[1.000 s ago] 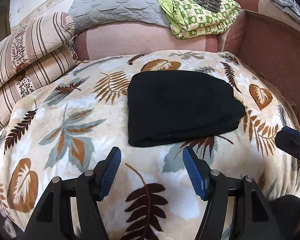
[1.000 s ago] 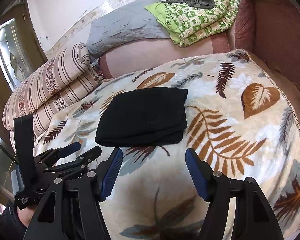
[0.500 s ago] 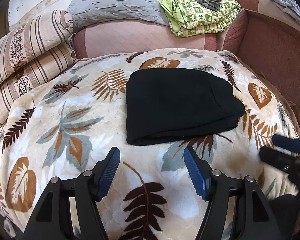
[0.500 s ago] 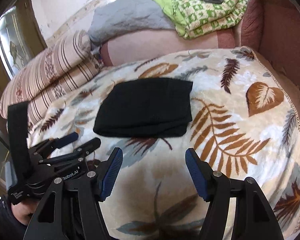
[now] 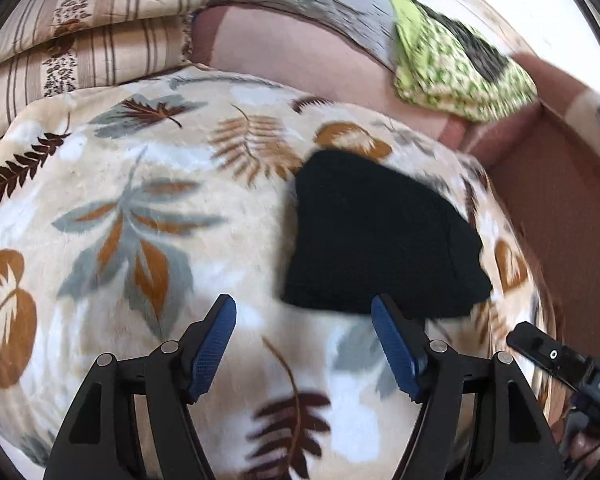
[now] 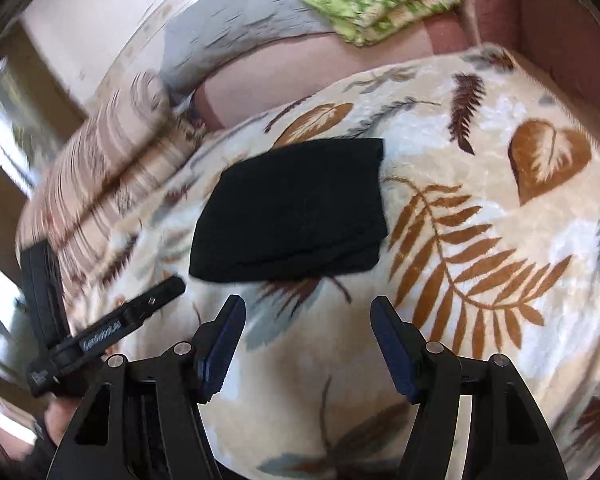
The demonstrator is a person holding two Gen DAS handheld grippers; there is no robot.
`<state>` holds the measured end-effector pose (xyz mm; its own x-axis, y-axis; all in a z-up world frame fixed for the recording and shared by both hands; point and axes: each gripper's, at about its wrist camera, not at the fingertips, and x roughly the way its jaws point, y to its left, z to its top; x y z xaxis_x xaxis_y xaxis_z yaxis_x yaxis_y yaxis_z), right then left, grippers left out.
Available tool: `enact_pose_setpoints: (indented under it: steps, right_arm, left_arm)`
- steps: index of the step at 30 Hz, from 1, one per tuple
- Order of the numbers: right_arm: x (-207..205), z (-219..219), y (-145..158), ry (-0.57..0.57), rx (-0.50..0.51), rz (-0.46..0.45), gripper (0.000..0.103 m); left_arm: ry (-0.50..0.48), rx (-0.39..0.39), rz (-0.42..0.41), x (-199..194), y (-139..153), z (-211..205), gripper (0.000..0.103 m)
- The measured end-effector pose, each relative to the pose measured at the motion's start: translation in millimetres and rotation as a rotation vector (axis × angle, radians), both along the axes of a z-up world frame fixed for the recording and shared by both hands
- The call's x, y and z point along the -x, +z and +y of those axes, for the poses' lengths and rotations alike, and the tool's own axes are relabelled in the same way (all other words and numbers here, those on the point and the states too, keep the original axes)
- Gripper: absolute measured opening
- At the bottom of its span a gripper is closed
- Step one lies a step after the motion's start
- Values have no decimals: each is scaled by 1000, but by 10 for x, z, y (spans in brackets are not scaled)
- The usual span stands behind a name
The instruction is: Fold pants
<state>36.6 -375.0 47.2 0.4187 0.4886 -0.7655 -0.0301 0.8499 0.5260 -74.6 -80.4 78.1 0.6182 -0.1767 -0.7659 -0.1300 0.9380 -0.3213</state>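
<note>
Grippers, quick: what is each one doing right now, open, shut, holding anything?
Left gripper: open, empty, short of the black pants.
Right gripper: open, empty, short of the pants.

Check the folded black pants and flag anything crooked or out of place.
Nothing stands out. The black pants lie folded in a compact stack on the leaf-print blanket, edges roughly matched. Both grippers, left and right, are open and empty.

A leaf-print blanket (image 6: pixel 480 128) covered the sofa (image 5: pixel 300 52). Striped cushions (image 5: pixel 80 32) lay at one end (blurred), and daylight fell across the wall (image 6: pixel 100 12).
</note>
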Motion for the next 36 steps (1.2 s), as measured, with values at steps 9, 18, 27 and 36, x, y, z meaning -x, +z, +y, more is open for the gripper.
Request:
enact_pose_setpoints:
  steps: [9, 18, 27, 36]
  right_arm:
    - [-738, -178, -625, -106, -156, 50, 68]
    - [-768, -300, -848, -81, -437, 49, 69]
    - [-780, -247, -909, -81, -397, 107, 36]
    - [-769, -49, -887, -16, -361, 144, 38]
  left_arm:
    - [-63, 194, 111, -838, -393, 47, 71]
    - [-67, 426, 157, -1013, -676, 289, 59]
    - [-50, 354, 81, -790, -517, 311, 23]
    - [7, 201, 83, -599, -369, 321, 40]
